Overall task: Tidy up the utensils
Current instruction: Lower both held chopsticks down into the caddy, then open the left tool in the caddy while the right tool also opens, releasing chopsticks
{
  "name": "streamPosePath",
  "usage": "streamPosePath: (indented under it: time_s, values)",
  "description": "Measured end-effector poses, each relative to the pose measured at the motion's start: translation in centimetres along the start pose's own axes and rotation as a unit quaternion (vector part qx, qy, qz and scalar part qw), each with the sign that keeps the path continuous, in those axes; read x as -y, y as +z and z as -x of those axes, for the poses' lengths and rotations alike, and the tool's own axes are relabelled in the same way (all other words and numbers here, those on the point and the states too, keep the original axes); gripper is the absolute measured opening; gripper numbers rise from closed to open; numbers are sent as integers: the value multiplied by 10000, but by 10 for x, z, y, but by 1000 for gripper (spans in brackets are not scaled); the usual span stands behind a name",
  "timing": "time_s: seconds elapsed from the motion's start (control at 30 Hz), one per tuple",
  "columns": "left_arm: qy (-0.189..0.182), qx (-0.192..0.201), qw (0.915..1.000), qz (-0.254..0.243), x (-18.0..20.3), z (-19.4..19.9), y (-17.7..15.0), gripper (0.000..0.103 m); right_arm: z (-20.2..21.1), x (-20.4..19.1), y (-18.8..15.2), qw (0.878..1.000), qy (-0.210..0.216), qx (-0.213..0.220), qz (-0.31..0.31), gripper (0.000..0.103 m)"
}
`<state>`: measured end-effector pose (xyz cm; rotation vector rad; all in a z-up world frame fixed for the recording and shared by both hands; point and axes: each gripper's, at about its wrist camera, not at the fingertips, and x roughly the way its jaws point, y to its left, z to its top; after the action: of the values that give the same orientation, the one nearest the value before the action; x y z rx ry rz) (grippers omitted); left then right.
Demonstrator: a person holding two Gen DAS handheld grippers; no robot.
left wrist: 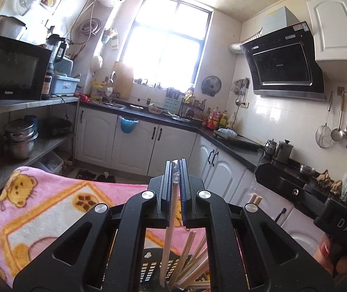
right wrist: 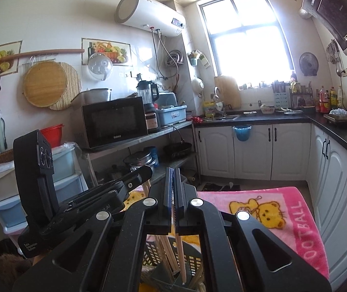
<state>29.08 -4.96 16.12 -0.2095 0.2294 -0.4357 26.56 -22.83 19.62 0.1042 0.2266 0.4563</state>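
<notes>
My left gripper (left wrist: 176, 164) is shut on a pale utensil handle (left wrist: 168, 233) that hangs down into a dark slotted holder (left wrist: 149, 267) with several wooden chopsticks (left wrist: 192, 262). My right gripper (right wrist: 173, 170) is shut on a wooden chopstick (right wrist: 180, 255) whose lower end reaches into the same holder (right wrist: 192, 260), where more chopsticks (right wrist: 166, 250) stand. The left gripper's body (right wrist: 88, 199) shows at the left of the right wrist view, and the right gripper's body (left wrist: 319, 194) at the right of the left wrist view.
The holder stands on a pink cartoon-print blanket (left wrist: 39, 206), also in the right wrist view (right wrist: 282, 214). White cabinets (left wrist: 173, 146) with a black counter run along the back and right. A metal shelf with a microwave (right wrist: 115, 121) and pots stands at left.
</notes>
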Motion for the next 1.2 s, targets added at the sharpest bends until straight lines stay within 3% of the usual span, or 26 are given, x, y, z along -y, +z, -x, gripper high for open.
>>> streamPosePath:
  time_s: [0.77,1.0,1.2]
  values:
    - [53,-720,9974,-83,-8,-12,-39,4,-16,8,-48,9968,-327,-724,22,6]
    - [97,-841,9964,-110,-8,4,-42,26,-5,12,-57,9955,-497,-801,78,25]
    - [158,-929,9955,-55,-9,23,-43,47,8,16,-65,9947,-549,-870,-7,32]
